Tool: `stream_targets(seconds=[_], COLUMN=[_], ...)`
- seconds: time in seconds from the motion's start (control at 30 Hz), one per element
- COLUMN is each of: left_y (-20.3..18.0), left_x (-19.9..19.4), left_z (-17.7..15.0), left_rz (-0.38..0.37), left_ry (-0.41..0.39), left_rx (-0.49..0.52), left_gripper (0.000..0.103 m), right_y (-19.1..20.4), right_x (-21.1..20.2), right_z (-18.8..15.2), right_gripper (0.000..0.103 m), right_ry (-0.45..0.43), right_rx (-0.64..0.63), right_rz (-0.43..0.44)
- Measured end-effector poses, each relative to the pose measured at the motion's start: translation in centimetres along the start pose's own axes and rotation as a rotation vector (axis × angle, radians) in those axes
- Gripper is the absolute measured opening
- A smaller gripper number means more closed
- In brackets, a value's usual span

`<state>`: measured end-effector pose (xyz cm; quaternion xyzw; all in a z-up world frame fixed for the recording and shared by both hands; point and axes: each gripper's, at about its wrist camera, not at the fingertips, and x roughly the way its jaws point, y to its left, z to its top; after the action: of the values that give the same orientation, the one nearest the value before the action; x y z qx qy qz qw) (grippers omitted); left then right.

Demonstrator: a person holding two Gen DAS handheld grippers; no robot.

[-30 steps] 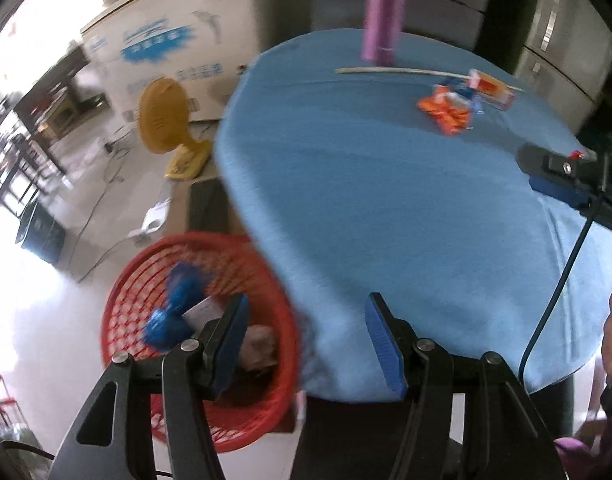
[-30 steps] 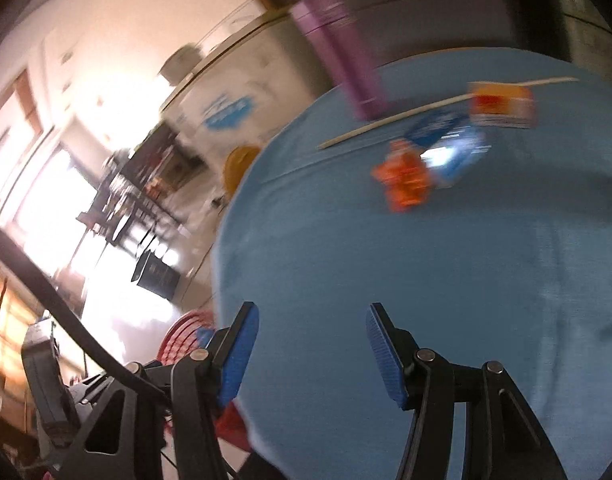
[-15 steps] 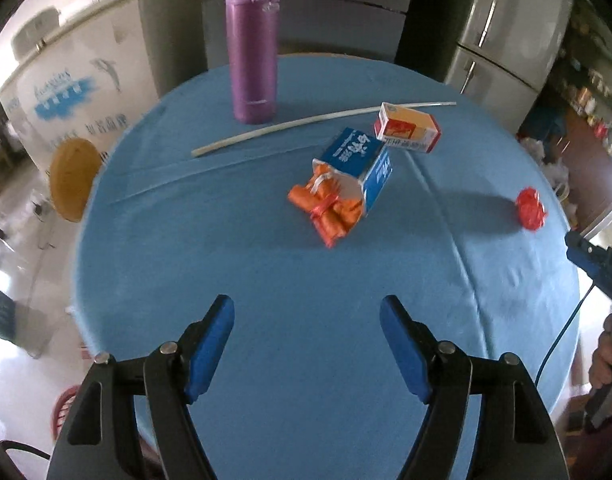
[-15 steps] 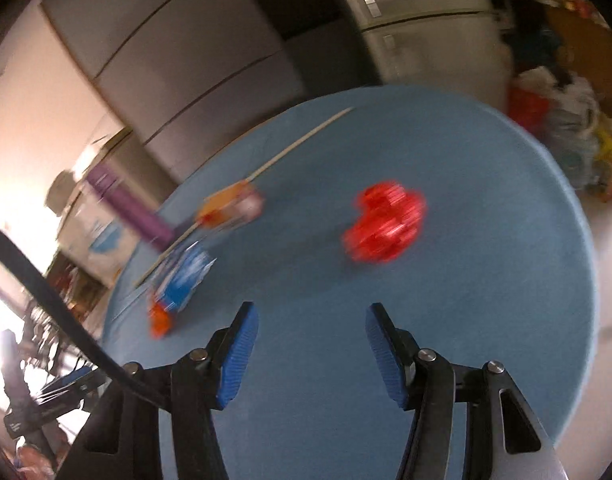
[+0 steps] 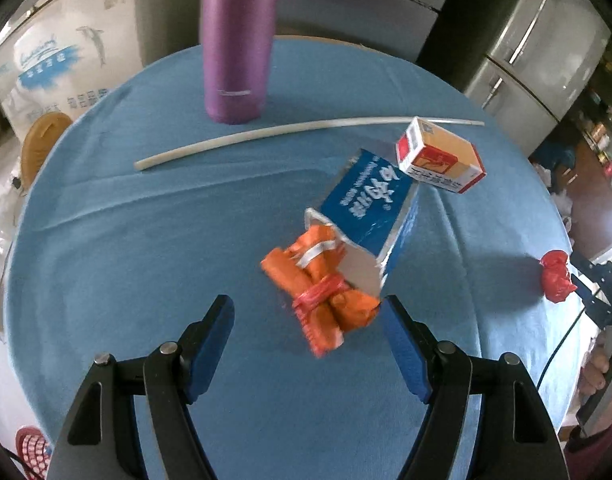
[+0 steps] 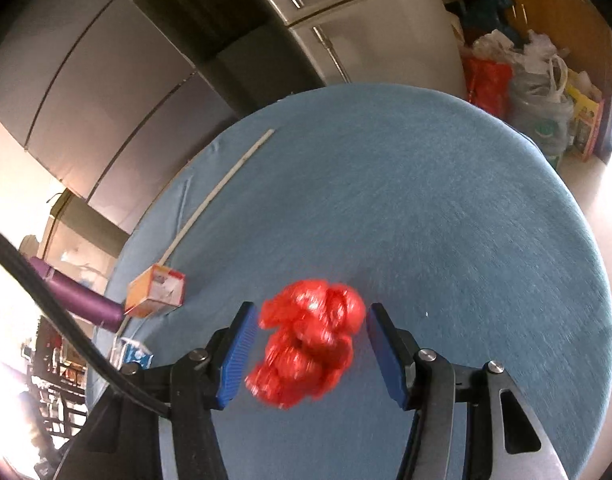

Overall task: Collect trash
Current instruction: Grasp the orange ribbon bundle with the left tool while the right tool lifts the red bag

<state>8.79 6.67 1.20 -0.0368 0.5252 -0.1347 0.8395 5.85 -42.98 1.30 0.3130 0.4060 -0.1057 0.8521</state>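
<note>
The crumpled red plastic bag (image 6: pixel 310 340) sat on the blue tablecloth (image 6: pixel 446 200) right between the right gripper (image 6: pixel 306 354) fingers, which were spread with gaps both sides, not pinching yet as far as the blur lets me tell. The left gripper (image 5: pixel 306 344) was wide open and empty, with the orange bag bundle (image 5: pixel 322 292) just ahead, closer to its right finger, long axis running diagonally away into the torn blue carton (image 5: pixel 370 216). Red basket (image 5: pixel 31 450) barely peeked in at the corner, contents hidden.
</note>
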Motion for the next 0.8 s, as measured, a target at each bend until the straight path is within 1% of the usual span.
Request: stream_targets(seconds=[0.07,0.17,0.2,0.23,0.3,0.33,0.37,0.4,0.43,0.47,0.5,0.53,0.6,0.7,0.8], left_y=[-0.4,-0.1,0.1,0.1,0.1,0.2,0.2,0.2,0.2,0.3,0.4,0.5,0.8,1.0,1.0], left_x=[0.8,2.0,2.3,2.3,2.3,2.4,2.4,2.5,2.5,2.5,2.5,2.5,2.4,1.8,0.0], left_z=[0.2,0.6,0.6,0.6,0.8,0.9,0.9,1.0,1.1,1.1,1.1,1.0,0.9,0.3,-1.0], left_rz=[0.008,-0.001,-0.009,-0.005,-0.002,-0.001,0.002,0.009,0.019,0.03,0.04,0.041,0.028,0.03,0.032], left_ry=[0.008,0.032,0.038,0.023,0.018,0.016,0.012,0.008,0.004,0.0,-0.003,-0.003,-0.002,0.003,-0.017], left_rx=[0.024,0.007,-0.002,0.001,0.009,0.01,0.013,0.02,0.027,0.034,0.035,0.036,0.032,0.023,0.033], left_gripper=[0.076,0.074,0.07,0.066,0.06,0.055,0.053,0.048,0.041,0.04,0.031,0.028,0.028,0.028,0.028], right_y=[0.3,0.9,1.1,1.3,1.8,2.0,2.0,2.1,2.3,2.3,2.3,2.2,2.3,2.9,3.8], right_x=[0.8,2.0,2.4,2.7,3.2,3.5,3.8,3.8,3.6,3.5,3.4,3.2,2.8,1.3,-0.6], right_z=[0.0,0.0,-0.1,-0.2,-0.4,-0.5,-0.8,-0.9,-1.1,-1.4,-1.5,-1.7,-2.0,-2.6,-3.1], right_gripper=[0.06,0.06,0.06,0.06,0.06,0.06,0.06,0.058,0.051,0.048,0.048,0.047,0.046,0.046,0.046], right_ry=[0.011,0.04,0.046,0.05,0.058,0.076,0.102,0.092,0.079,0.084,0.083,0.079,0.072,0.042,0.015], right_rx=[-0.012,-0.044,-0.05,-0.057,-0.074,-0.081,-0.082,-0.089,-0.105,-0.111,-0.107,-0.105,-0.119,-0.151,-0.176], right_rz=[-0.005,-0.023,-0.024,-0.028,-0.038,-0.042,-0.046,-0.054,-0.065,-0.059,-0.052,-0.048,-0.048,-0.041,-0.017])
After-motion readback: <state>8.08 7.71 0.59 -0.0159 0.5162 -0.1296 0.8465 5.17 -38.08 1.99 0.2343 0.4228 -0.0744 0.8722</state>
